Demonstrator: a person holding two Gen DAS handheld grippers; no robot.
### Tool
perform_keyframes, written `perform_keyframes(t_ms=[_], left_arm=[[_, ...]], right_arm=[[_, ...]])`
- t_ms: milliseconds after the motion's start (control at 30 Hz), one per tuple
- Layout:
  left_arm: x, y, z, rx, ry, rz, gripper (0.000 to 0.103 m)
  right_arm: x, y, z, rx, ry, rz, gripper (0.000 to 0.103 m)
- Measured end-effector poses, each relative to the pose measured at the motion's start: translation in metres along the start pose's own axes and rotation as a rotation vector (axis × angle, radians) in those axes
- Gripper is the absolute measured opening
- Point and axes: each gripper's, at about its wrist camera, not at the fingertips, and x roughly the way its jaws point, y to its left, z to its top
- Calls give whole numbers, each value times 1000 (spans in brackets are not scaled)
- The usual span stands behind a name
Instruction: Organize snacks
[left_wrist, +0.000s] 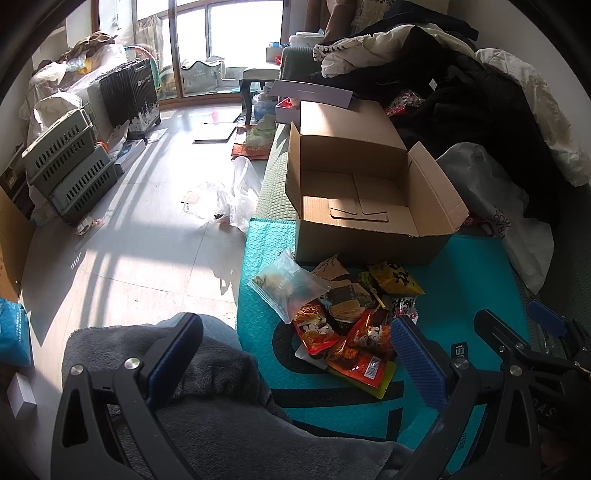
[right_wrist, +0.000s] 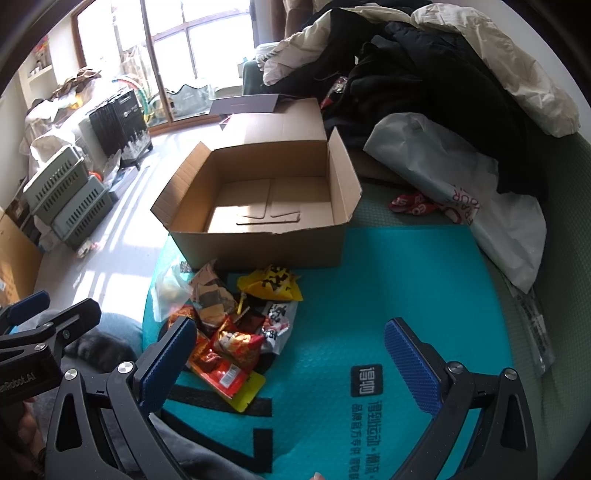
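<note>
Both grippers, left (left_wrist: 295, 354) and right (right_wrist: 291, 354), spread wide, holding nothing. Snack packets (right_wrist: 236, 325) piled on teal mailer (right_wrist: 369, 302), just before empty cardboard box (right_wrist: 266, 184), flaps open, probably to receive them.

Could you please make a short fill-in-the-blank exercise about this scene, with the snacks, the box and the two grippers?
1. The cardboard box behind the snack pile has its flaps open and is ____ inside.
2. The snacks lie on a bubble mailer whose colour is ____.
3. Both the left gripper and the right gripper have their jaws ____, holding nothing.
4. The bag at the left edge of the pile is made of ____ plastic.

Missing words: empty; teal; open; clear
</note>
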Motion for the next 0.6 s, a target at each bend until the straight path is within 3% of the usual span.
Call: perform_keyframes(t_ms=[600], left_arm=[[-2,2,0,-3,2,-2,103]], right_arm=[[-1,0,1,-4,0,0,103]])
